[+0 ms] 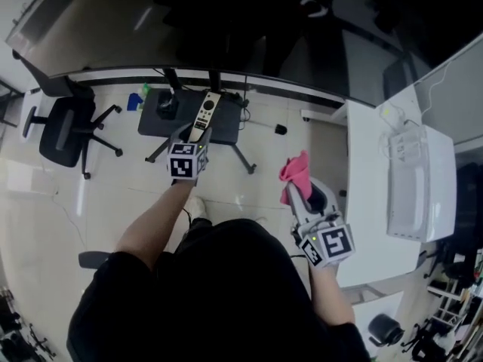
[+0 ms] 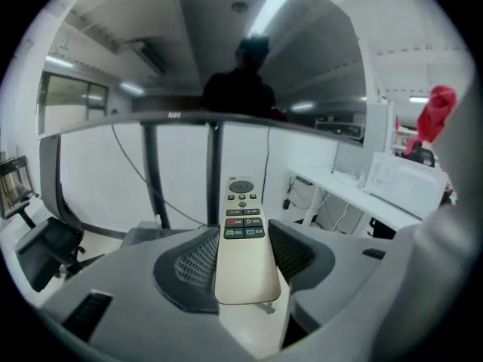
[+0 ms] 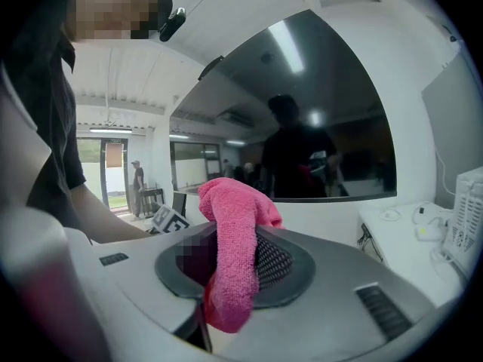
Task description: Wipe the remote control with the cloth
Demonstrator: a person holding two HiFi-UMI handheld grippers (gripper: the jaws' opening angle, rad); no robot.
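Remote control (image 2: pixel 243 240), slim cream plastic, clamped in left tool (image 1: pixel 195 136); fuzzy pink cloth (image 3: pixel 230 255) clamped in right tool (image 1: pixel 299 196).

Pale floor (image 1: pixel 45 202), black office chair (image 1: pixel 64 130), white desk (image 1: pixel 370 179)

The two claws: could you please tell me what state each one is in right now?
Left claw: closed on the remote control.
Right claw: closed on the pink cloth.

Cream remote (image 2: pixel 243 236), buttons up, gripped by rear end; pink terry cloth (image 3: pixel 232 256) gripped mid-length, seemingly folded, drooping.
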